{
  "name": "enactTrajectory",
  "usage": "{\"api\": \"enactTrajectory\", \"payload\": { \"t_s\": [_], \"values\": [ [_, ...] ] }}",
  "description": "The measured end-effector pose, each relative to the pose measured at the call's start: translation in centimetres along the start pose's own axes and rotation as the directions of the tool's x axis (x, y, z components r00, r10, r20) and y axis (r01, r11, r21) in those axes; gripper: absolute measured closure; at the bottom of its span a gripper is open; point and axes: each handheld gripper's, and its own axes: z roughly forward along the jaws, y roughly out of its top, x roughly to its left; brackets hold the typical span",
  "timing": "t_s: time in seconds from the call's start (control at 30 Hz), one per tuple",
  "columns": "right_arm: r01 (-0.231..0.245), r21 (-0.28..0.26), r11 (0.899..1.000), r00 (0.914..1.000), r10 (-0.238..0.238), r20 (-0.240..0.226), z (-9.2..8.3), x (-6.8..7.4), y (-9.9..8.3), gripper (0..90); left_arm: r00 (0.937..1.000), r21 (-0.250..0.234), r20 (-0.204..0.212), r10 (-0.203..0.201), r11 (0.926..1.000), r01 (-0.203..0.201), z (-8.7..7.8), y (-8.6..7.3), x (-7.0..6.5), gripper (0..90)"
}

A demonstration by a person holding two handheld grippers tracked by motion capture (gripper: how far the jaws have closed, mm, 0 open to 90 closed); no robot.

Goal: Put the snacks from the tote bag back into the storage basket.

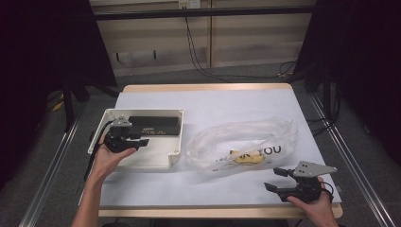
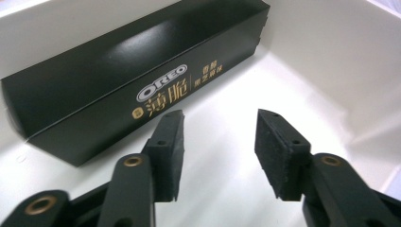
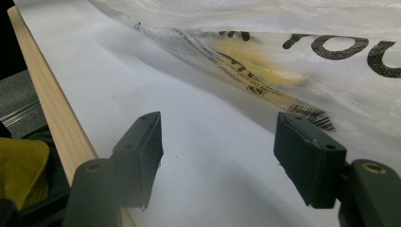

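A long black Oreo box [image 1: 155, 125] [image 2: 142, 71] lies along the far side of a white tray [image 1: 151, 153] [image 2: 307, 71] at the table's left. My left gripper [image 1: 141, 138] [image 2: 220, 127] hovers inside the tray just in front of the box, open, with nothing between its pads. A clear plastic bag [image 1: 246, 139] [image 3: 283, 28] printed "THANK YOU" lies at centre right, with something yellow [image 1: 248, 160] [image 3: 250, 59] inside it. My right gripper [image 1: 272, 178] [image 3: 217, 137] rests open near the table's front right, pointing at the bag's near edge and holding nothing.
The table [image 1: 227, 101] has a white top with a wooden rim [image 3: 47, 104]. Bare surface lies beyond the tray and bag and along the front. Dark curtains and cables stand on the floor behind the table.
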Motion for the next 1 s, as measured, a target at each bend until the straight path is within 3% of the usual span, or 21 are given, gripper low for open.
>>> {"api": "enactTrajectory", "payload": {
  "t_s": [0.07,0.13,0.17,0.23,0.37,0.57,0.67,0.7,0.77,0.87,1.0],
  "values": [
    [0.001,0.000,1.000,1.0000,-0.001,0.000,0.0,0.0,0.0,33.1,1.0000,-0.007,-0.003,-0.010,0.9999,0.010,-0.2,-0.1,-0.2,46.7],
    [-0.003,0.001,1.000,1.0000,0.003,0.003,0.0,-0.1,0.0,33.1,1.0000,-0.012,-0.003,-0.007,0.9999,0.007,-0.6,-0.3,-0.4,36.6],
    [-0.003,0.001,1.000,1.0000,0.003,0.003,0.0,-0.1,0.0,33.1,1.0000,-0.014,-0.007,-0.002,0.9999,0.001,-0.8,-0.4,-0.6,36.6],
    [-0.005,-0.002,1.000,1.0000,0.005,0.005,-0.1,-0.1,0.0,33.1,1.0000,-0.034,-0.007,-0.006,0.9994,0.005,-1.2,-0.6,-0.9,24.3],
    [-0.006,-0.004,1.000,1.0000,0.006,0.006,-0.2,-0.1,0.0,32.8,0.9999,-0.057,-0.014,-0.009,0.9983,0.009,-2.2,-0.9,-1.4,13.0],
    [-0.007,-0.005,1.000,0.9999,0.007,0.010,-0.2,-0.1,0.0,32.4,0.9987,-0.077,-0.050,0.006,0.9970,-0.010,-3.7,-1.9,-2.1,7.0],
    [-0.004,-0.005,1.000,1.0000,0.004,0.008,-0.2,-0.1,0.0,32.3,0.9990,-0.104,-0.043,-0.014,0.9945,0.009,-4.4,-2.3,-2.3,5.3],
    [-0.004,-0.006,1.000,1.0000,0.004,0.009,-0.1,-0.1,0.0,32.3,0.9996,-0.129,-0.028,0.010,0.9916,-0.014,-4.9,-2.7,-2.7,3.7],
    [-0.007,-0.006,1.000,0.9999,0.007,0.011,-0.2,-0.1,0.0,32.2,0.9993,-0.133,-0.019,0.032,0.9906,-0.034,-5.2,-3.0,-3.0,3.2],
    [-0.007,-0.011,1.000,0.9998,0.008,0.019,-0.3,-0.2,0.0,32.1,0.9998,-0.145,-0.017,0.013,0.9893,-0.015,-5.6,-3.4,-3.4,3.2],
    [-0.012,-0.020,1.000,0.9995,0.012,0.027,-0.6,-0.4,-0.1,31.7,0.9985,-0.174,-0.054,0.010,0.9845,-0.020,-6.6,-4.7,-4.4,3.0]
  ]
}}
